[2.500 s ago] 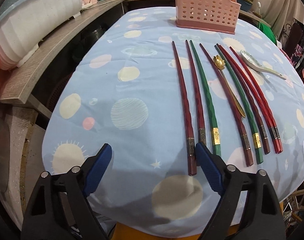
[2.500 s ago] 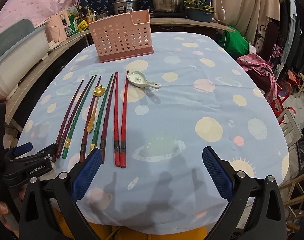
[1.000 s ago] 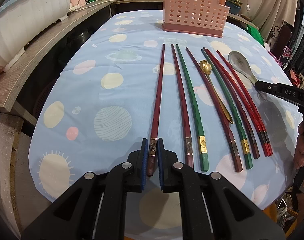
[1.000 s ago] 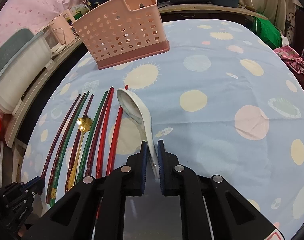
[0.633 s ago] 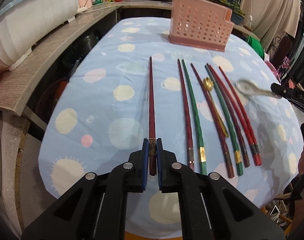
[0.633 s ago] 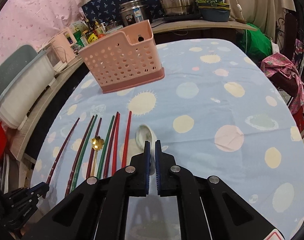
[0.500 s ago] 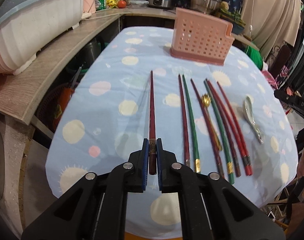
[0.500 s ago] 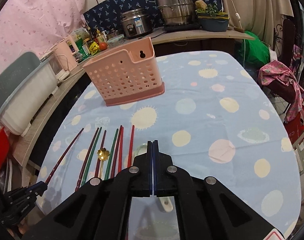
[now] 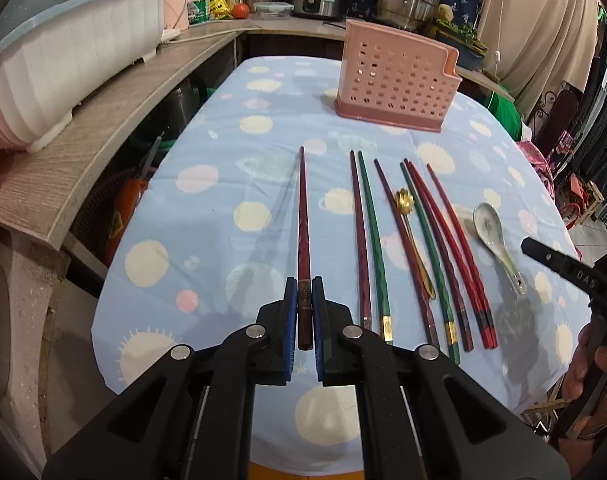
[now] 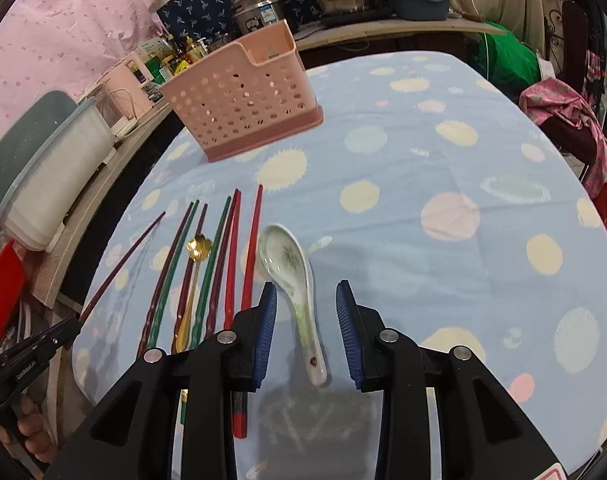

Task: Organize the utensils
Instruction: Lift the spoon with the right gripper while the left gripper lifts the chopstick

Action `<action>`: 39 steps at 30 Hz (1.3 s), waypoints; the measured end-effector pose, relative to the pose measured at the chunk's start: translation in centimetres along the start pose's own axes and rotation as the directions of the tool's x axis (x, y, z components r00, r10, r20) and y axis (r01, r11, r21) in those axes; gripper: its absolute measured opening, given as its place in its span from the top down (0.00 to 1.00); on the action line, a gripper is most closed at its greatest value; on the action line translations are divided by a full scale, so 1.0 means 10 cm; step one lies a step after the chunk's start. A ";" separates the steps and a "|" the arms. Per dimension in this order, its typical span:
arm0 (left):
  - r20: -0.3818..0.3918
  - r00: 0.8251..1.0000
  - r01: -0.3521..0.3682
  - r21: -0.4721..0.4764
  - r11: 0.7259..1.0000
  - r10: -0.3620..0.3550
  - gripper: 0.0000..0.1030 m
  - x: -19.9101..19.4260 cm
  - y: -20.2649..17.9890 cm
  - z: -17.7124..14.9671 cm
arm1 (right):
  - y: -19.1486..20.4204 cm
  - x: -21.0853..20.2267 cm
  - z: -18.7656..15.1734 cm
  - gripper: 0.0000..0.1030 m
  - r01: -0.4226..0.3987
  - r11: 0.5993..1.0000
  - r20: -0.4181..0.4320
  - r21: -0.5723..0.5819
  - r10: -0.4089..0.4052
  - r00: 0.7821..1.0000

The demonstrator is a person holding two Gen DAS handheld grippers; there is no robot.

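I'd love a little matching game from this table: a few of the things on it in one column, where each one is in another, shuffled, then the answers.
Things:
1. dark red chopstick
2. white spoon
3. gold spoon
4. pink basket

Places:
A. standing at the far end of the table
B. lying on the cloth between the open right gripper pads, untouched
C. clamped in the left gripper
D. lying among the row of chopsticks

Pairs: 1-C, 2-B, 3-D, 4-A
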State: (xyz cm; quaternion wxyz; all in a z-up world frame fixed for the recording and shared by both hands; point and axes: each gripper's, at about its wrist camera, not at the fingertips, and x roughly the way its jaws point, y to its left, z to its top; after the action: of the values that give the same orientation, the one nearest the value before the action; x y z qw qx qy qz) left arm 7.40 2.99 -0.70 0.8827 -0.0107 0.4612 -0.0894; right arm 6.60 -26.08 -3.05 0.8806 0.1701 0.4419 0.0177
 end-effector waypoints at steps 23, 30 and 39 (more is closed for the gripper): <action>-0.021 1.000 0.003 0.008 1.000 -0.002 0.93 0.06 -0.05 -0.06 | 0.20 0.14 -0.29 0.93 0.139 0.976 0.021 -0.166 -0.137 0.990; 0.042 0.999 0.007 -0.005 1.000 -0.007 0.94 -0.13 0.01 0.17 | 0.20 -0.18 0.06 0.94 0.102 0.987 0.075 -0.123 -0.093 0.993; 0.187 0.982 0.030 -0.003 1.000 -0.029 0.94 -0.47 0.00 0.73 | 0.22 -0.46 0.56 0.95 0.091 0.991 0.181 -0.101 -0.072 0.981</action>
State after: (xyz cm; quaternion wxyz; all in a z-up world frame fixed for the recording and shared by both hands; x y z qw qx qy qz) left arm 10.78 3.32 7.33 0.9207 -0.0287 0.3763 -0.0998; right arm 8.50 -26.40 4.28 0.9242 0.1046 0.3671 -0.0095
